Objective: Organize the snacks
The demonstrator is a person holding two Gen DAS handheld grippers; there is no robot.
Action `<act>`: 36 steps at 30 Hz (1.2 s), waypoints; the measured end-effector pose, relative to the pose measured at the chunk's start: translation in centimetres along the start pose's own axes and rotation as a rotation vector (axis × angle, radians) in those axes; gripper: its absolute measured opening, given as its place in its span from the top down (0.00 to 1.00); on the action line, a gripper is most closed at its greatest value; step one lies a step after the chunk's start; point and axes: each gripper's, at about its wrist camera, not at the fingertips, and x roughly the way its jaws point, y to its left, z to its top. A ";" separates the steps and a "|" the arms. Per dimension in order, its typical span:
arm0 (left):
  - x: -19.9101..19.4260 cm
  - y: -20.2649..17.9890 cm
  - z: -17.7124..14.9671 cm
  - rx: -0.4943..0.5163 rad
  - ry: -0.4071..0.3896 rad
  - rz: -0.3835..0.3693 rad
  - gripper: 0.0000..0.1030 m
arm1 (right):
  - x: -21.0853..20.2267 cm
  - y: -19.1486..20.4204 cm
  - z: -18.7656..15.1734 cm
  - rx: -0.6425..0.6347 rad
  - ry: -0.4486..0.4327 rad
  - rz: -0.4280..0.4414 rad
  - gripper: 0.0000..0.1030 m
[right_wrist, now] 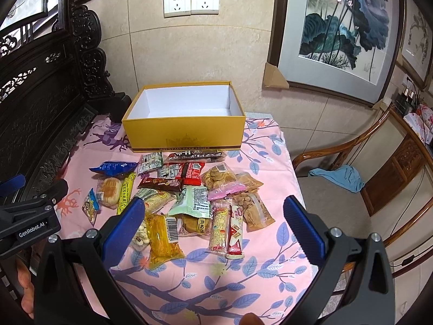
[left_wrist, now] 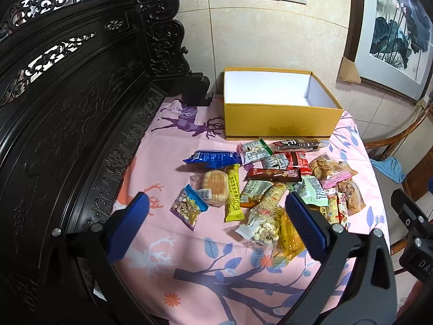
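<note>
So far I had put nothing away: the box (left_wrist: pixel 278 120) sat empty at the back of the table (left_wrist: pixel 167 146), and the snacks (left_wrist: pixel 270 187) lay piled before it. My left tongs (left_wrist: pixel 216 211) and right tongs (right_wrist: pixel 213 211) hung wide, holding nothing.

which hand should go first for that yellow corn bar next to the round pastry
Left, probably. The yellow corn bar lies between the open left tongs; the right tongs frame packets further right.
</note>
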 end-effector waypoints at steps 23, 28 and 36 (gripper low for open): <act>1.4 0.1 0.3 -0.003 0.020 -0.020 0.02 | 1.5 -0.4 0.1 -0.003 0.023 -0.006 0.01; 2.7 0.4 -0.5 -0.011 0.043 -0.044 0.02 | 2.9 -1.0 -0.7 -0.003 0.053 0.009 0.01; 6.0 0.0 -2.3 0.033 0.091 -0.047 0.02 | 7.5 -0.5 -2.7 -0.014 0.148 0.072 0.01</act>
